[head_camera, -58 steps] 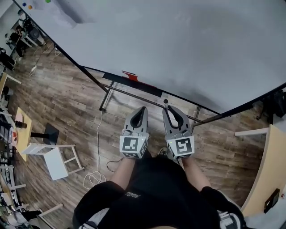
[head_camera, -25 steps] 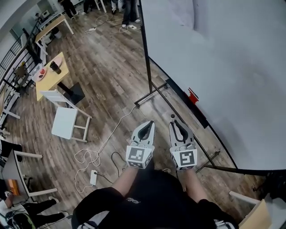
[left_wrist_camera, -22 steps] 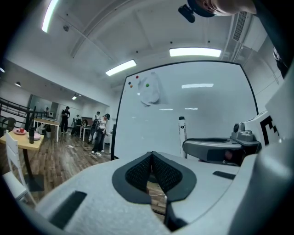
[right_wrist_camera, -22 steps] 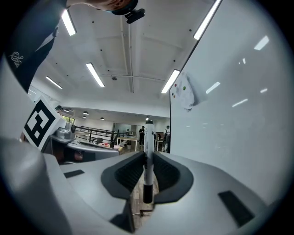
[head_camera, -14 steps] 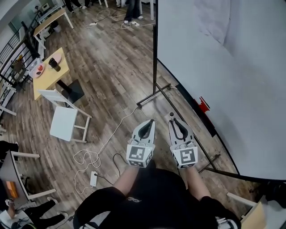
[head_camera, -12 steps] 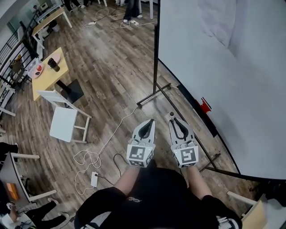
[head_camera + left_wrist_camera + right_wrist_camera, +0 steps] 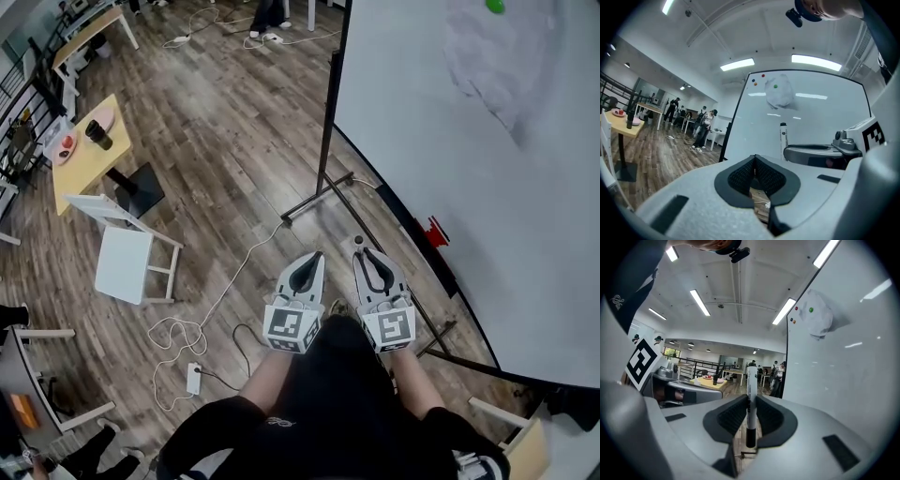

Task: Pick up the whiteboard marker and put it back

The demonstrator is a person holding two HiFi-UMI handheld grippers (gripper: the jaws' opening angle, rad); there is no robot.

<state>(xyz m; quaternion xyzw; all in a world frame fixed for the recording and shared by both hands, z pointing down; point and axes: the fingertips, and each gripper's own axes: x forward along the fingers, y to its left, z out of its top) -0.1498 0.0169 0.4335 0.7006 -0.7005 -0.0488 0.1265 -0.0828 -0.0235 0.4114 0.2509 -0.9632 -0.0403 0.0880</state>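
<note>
Whiteboard marker [image 7: 751, 376] upright, clamped in right gripper [image 7: 750, 398], near the whiteboard's [image 7: 487, 141] lower edge. Left gripper [image 7: 754, 158] closed, empty. Over the last 2.3 s the board swung from ahead to the right. Judgement: carry phase, marker not yet returned.

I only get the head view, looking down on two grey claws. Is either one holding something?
Observer: Yes. The right claw is clamped on a marker, which stands upright between its pads.
Operator: And the other one?
Observer: The left claw is shut, with nothing in it.
Operator: I see one green dot at the top of the whiteboard. Is that all?
Observer: No. The left gripper view shows a red dot on the whiteboard, up and to the left of the green dot.
</note>
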